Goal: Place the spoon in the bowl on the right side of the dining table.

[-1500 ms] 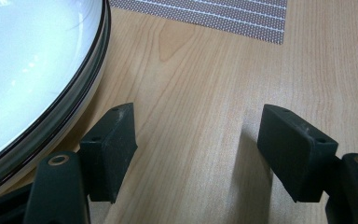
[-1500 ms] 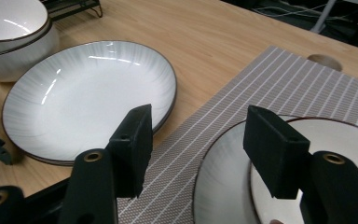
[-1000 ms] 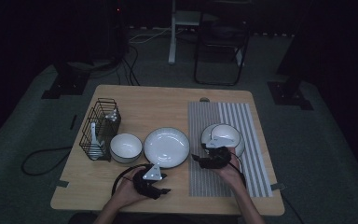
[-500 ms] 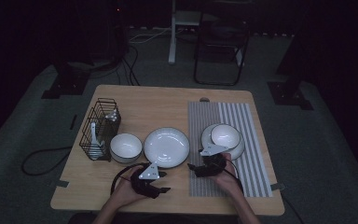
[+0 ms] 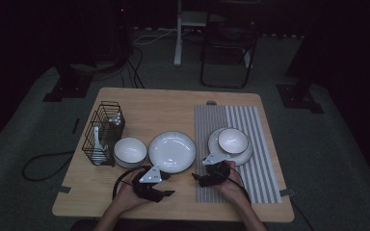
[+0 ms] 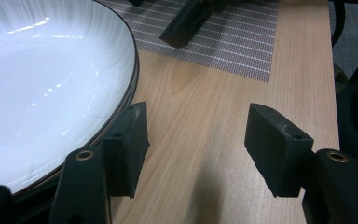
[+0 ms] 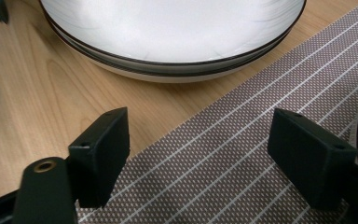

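Note:
A white plate [image 5: 172, 151] with a dark rim lies at the table's middle, and its rim shows large in the left gripper view [image 6: 51, 93]. My left gripper [image 5: 166, 186] rests just in front of the plate, open over bare wood [image 6: 198, 135], its left jaw beside the plate's rim. My right gripper [image 5: 197, 179] sits low on the striped mat [image 5: 250, 144], pointing left at the plate [image 7: 177, 32]. Its jaws [image 7: 198, 149] have just been opening and nothing is between them. Behind it a white bowl [image 5: 232, 140] sits on a second plate [image 5: 243, 155].
A black wire basket [image 5: 103, 132] holding utensils stands at the left, with a small white bowl [image 5: 130, 150] next to it. The right gripper's jaw tip [image 6: 186, 23] reaches into the left gripper view above the mat's corner [image 6: 242, 51]. The far half of the table [image 5: 173, 106] is bare wood.
The right gripper has drawn back from the bowl and plate on the mat, toward the person and lower, and its jaws stand wider. The left gripper has stayed put.

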Tool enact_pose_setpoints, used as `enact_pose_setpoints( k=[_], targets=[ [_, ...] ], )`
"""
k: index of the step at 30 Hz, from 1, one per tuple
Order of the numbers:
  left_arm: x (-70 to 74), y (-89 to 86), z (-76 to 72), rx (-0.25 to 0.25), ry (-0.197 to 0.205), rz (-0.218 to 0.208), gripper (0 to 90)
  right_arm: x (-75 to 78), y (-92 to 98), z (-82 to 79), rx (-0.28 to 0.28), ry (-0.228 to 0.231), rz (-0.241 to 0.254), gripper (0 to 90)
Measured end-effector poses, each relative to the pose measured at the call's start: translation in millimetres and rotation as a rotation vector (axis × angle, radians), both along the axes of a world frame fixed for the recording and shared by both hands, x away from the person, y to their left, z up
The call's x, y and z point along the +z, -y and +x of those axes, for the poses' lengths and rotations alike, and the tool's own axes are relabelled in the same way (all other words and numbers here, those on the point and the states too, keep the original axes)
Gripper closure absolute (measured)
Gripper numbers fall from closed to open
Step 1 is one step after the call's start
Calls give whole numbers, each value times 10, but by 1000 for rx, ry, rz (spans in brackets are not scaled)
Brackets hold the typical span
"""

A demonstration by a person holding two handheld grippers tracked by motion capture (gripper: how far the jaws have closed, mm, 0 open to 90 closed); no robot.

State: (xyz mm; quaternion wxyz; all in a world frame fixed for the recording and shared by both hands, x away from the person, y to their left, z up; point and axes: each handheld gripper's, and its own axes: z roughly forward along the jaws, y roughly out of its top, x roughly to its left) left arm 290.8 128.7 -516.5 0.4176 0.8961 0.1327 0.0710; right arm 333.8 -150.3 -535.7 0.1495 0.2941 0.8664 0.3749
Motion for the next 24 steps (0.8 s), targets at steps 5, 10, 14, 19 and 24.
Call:
enact_pose_setpoints(
  k=[5, 10, 14, 19, 24],
  targets=[
    [35, -10, 0, 2, 4, -13, 404, -29, -1, -4, -5, 5, 0, 204],
    [76, -32, 10, 7, 13, -18, 404, -70, -1, -12, -11, -3, -3, 203],
    [111, -64, 28, 12, 16, -29, 405, -100, -15, -10, -10, -9, -9, 203],
    [138, -95, 52, 15, 3, -47, 407, -118, -18, -14, -12, -9, -2, 201],
    [159, -106, 64, 14, -1, -51, 410, -120, -13, -10, -19, -11, -1, 200]
  ],
)
